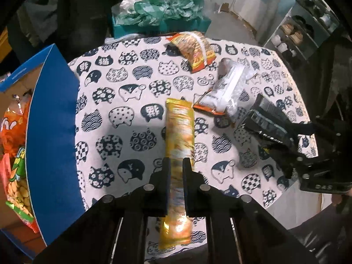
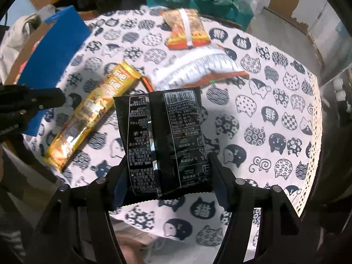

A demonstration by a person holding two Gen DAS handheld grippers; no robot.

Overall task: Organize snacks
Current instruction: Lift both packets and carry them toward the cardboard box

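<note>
While its two fingers press together on the near part of a long yellow snack pack (image 1: 180, 145), the left gripper (image 1: 177, 165) holds that pack lengthwise above the cat-print tablecloth (image 1: 123, 101), close to the table's near edge. Beside it, the right gripper (image 2: 168, 165) is clamped on a black snack bag (image 2: 164, 140), printed back side up with its barcode at the far end, the fingers pinching the bag's lower sides. In the left wrist view this black bag (image 1: 264, 123) and the right gripper (image 1: 308, 154) appear near the table's right edge. Farther out, toward the middle of the cloth, lies a silver-and-orange bag (image 2: 198, 68), and just beyond it, near the far edge, an orange snack bag (image 2: 187, 28) with a white strip across it. Against the table's left edge stands a blue cardboard box (image 1: 52, 132), with orange and green snack packets (image 1: 15, 154) inside. Behind the far edge sits a heap of teal plastic bags (image 1: 162, 11).
</note>
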